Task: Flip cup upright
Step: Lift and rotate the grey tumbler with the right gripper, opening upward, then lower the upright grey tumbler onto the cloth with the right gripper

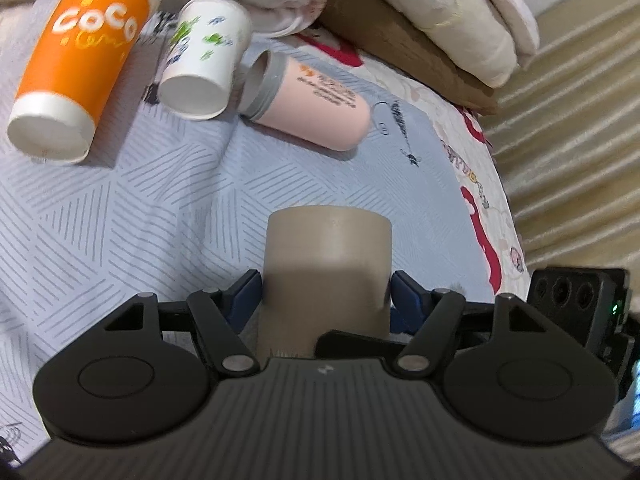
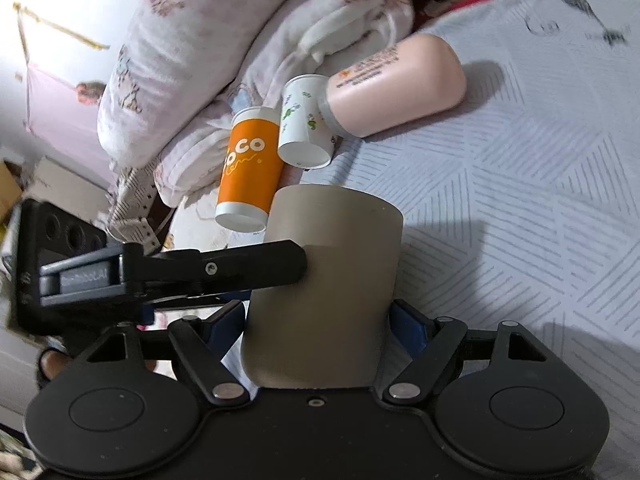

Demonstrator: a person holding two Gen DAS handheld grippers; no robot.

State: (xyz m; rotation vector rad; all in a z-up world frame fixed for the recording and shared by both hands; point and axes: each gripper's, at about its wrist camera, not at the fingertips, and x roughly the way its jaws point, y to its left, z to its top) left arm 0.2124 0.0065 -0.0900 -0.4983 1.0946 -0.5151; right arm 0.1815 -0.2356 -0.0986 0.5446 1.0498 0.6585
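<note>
- Left wrist view: the left hand-held gripper (image 1: 326, 294) is closed on a taupe cup (image 1: 326, 276), its blue pads pressing the cup's two sides.
- Seen from here, the taupe cup stands as a plain cylinder above a bed sheet (image 1: 140, 200) printed with grey line patterns; its closed flat end faces away from the camera.
- Beyond the taupe cup, three more vessels lie on the sheet: an orange "CoCo" paper cup (image 1: 76, 64) to the far left, a white paper cup (image 1: 202, 58) with green and blue prints just beside it, and a pink tumbler (image 1: 316, 100) with a grey rim lying on its side, nearest of the three to the taupe cup.
- Part of the right hand-held gripper's black body shows at the right edge of this view.
- Right wrist view: the right hand-held gripper (image 2: 320, 320) also holds the taupe cup (image 2: 328, 292), blue pads on either side of its lower part.
- One black finger (image 2: 240, 268) of the left hand-held gripper comes in from the left and presses the taupe cup's side higher up.
- Behind the taupe cup, the orange cup (image 2: 248, 168), the white cup (image 2: 306, 128) and the pink tumbler (image 2: 396, 86) lie grouped close together, against a rolled floral blanket (image 2: 248, 48).
</note>
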